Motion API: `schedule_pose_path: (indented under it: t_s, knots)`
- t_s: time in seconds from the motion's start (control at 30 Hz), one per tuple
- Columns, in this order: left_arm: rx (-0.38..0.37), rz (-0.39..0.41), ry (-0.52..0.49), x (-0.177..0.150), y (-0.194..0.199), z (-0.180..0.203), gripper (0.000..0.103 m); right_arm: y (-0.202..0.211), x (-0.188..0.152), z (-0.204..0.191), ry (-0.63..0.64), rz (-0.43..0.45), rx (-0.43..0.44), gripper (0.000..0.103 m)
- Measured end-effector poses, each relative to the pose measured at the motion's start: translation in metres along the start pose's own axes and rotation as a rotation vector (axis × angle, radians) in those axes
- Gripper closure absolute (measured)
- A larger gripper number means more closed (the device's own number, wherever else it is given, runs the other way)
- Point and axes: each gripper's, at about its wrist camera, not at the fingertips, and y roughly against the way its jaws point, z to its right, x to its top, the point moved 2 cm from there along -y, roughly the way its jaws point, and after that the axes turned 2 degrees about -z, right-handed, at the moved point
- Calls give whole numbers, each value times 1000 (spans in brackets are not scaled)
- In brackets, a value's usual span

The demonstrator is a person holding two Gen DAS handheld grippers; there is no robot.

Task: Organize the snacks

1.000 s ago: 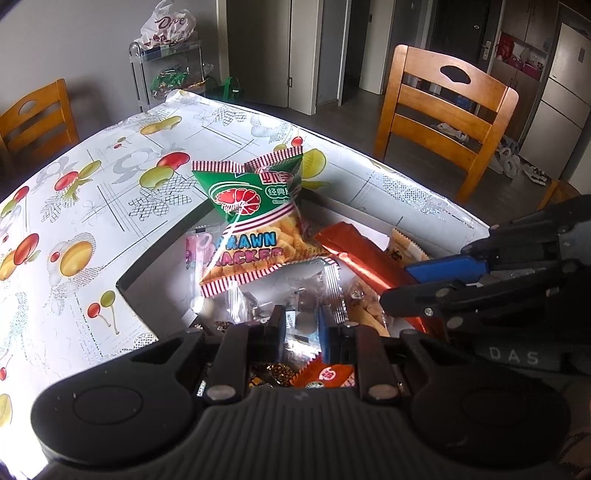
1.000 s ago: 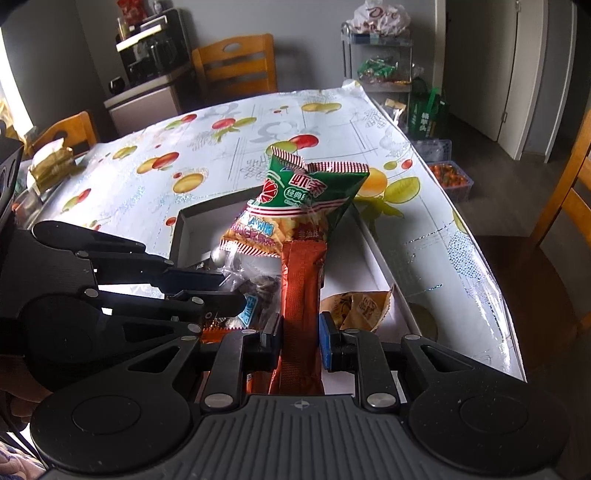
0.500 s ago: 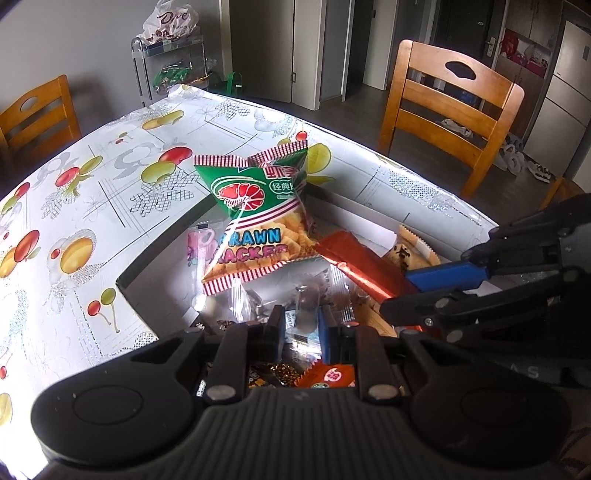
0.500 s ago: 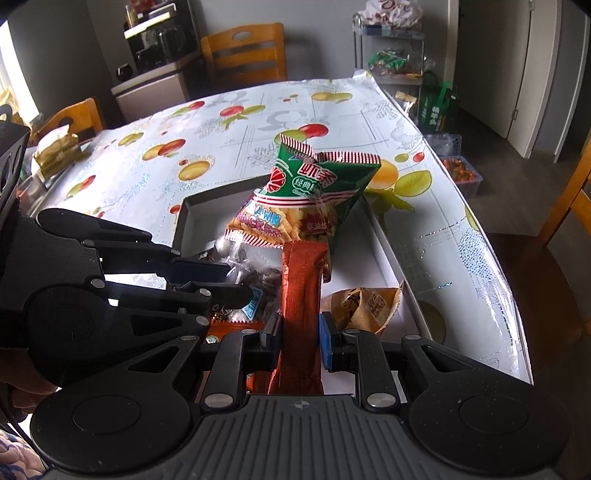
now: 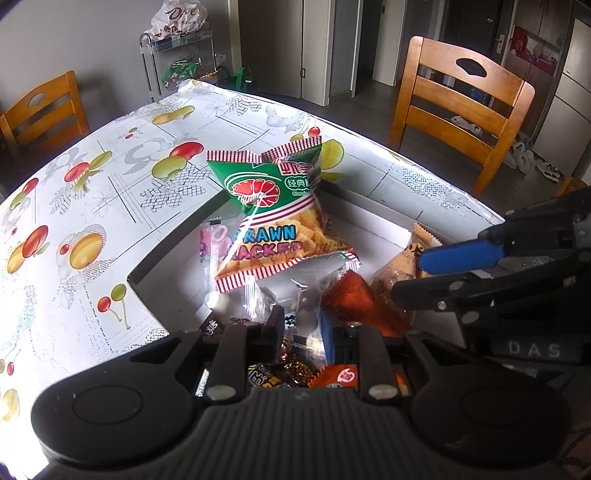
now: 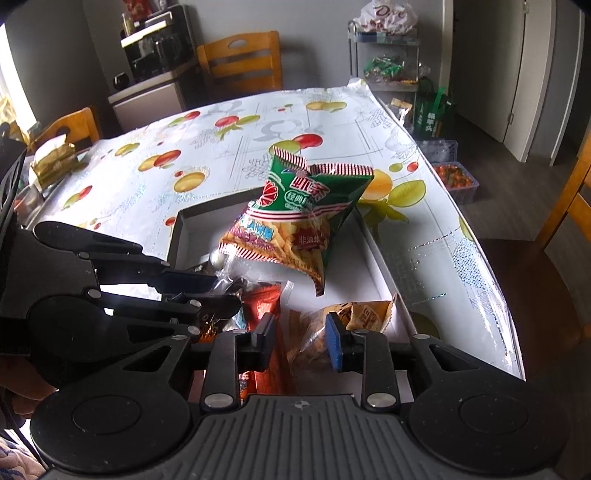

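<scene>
Snacks (image 5: 280,236) in box (image 6: 380,266); both grippers' jaws opening, slightly apart, gripping nothing.

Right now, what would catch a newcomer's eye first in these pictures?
The green prawn cracker bag, propped upright in the shallow box of snacks. Next, the fruit-print tablecloth around the box, and an orange packet lying between the two grippers.

"PRAWN CRACKER" on green snack bag (image 5: 271,218), "DAS" on right gripper (image 5: 436,271), "Dove" on white bag (image 5: 181,18)
</scene>
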Motion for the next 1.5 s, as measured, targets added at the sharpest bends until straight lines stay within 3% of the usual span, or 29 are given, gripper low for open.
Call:
schedule_pose_path:
  t_s: [0.07,0.1,0.4,0.47,0.67,0.97,1.5]
  knots:
    - [4,5,-1,0,1,0,66,1,1,2,-6,7,0,67]
    - [9,8,-4,0,2,1,63,2,1,2,-9,12,0,65]
    - [8,32,-11,1,9,2,56,9,3,7,-39,42,-10,59]
    - [3,42,-10,1,12,2,43,12,4,9,-48,53,-15,57]
    - [1,75,-16,3,22,3,26,23,9,16,-75,99,-20,47]
    - [-33,102,-8,1,35,2,14,32,11,24,-97,121,-24,34]
    - [-39,129,49,-2,46,-6,9,34,15,22,-95,128,-8,30]
